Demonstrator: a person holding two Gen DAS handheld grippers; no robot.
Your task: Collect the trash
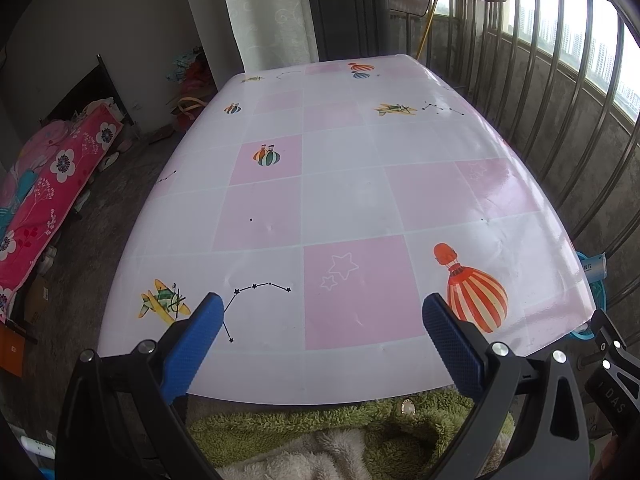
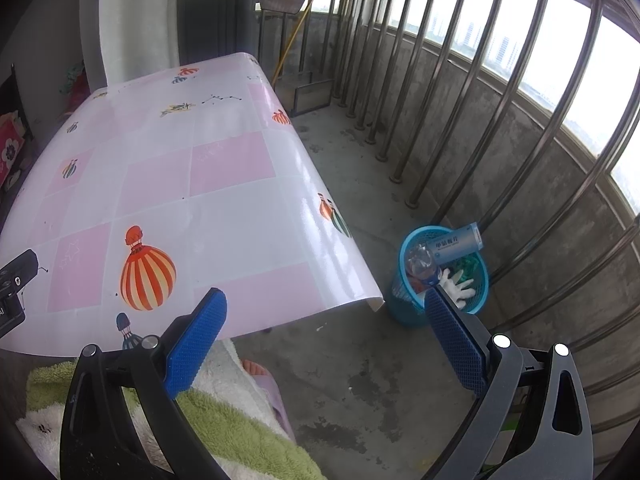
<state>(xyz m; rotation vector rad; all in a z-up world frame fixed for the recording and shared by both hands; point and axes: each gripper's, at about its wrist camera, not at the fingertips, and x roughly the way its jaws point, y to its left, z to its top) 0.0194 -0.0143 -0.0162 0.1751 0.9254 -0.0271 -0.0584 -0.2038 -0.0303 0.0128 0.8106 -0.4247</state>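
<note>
Both your claws gape apart, holding nothing: left claw (image 1: 322, 320) over the desk (image 1: 340, 200), right claw (image 2: 326, 316) beside the blue wastebasket (image 2: 412, 312) holding a box (image 2: 456, 245), bottle (image 2: 420, 262) and glove (image 2: 458, 285).

Basket (image 1: 597, 280) mostly hidden behind table (image 1: 360, 200), box print unreadable

Open left tool (image 1: 322, 312) above tablecloth (image 1: 344, 184)

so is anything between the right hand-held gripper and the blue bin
Nothing visible: only bare concrete floor lies between the open right hand-held gripper and the blue bin, which already holds a box, a bottle and a glove.
</note>
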